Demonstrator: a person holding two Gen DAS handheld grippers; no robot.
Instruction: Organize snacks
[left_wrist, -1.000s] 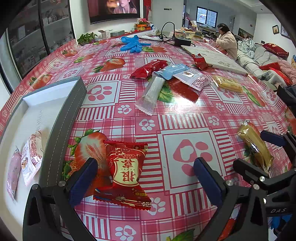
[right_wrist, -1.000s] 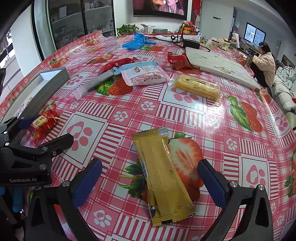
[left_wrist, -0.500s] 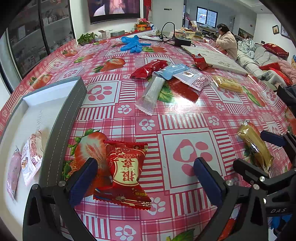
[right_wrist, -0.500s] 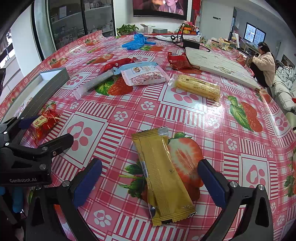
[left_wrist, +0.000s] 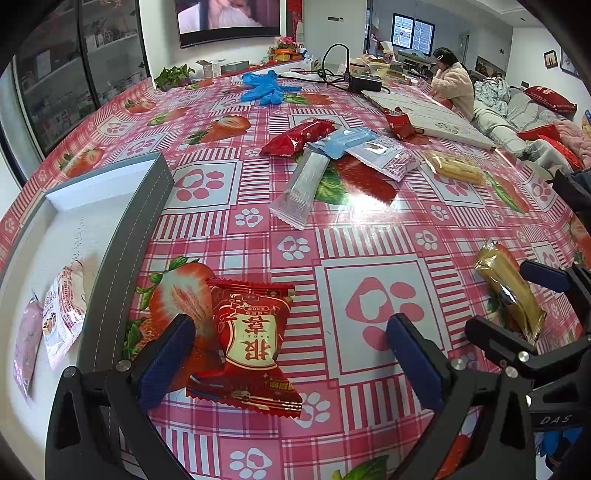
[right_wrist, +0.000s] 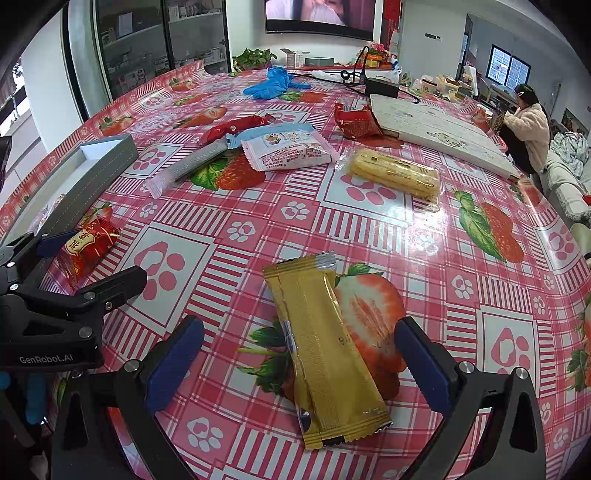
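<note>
My left gripper (left_wrist: 291, 354) is open, its fingers on either side of a red snack packet (left_wrist: 247, 343) that lies flat on the table. A grey box (left_wrist: 110, 258) stands just left of it and holds two pale snack packets (left_wrist: 62, 314). My right gripper (right_wrist: 299, 362) is open around a long gold snack bar (right_wrist: 321, 350) that lies on the tablecloth. The right gripper and the gold bar (left_wrist: 509, 291) also show at the right of the left wrist view. The left gripper (right_wrist: 74, 266) and the red packet (right_wrist: 88, 247) show at the left of the right wrist view.
More snacks lie farther back: a clear stick pack (left_wrist: 303, 188), a red pack (left_wrist: 299, 136), a blue pack (left_wrist: 343, 142), a white-purple pack (right_wrist: 288, 151), a yellow biscuit pack (right_wrist: 395, 175). A white board (right_wrist: 436, 129), blue gloves (right_wrist: 273, 85) and a black adapter (right_wrist: 382, 86) lie beyond.
</note>
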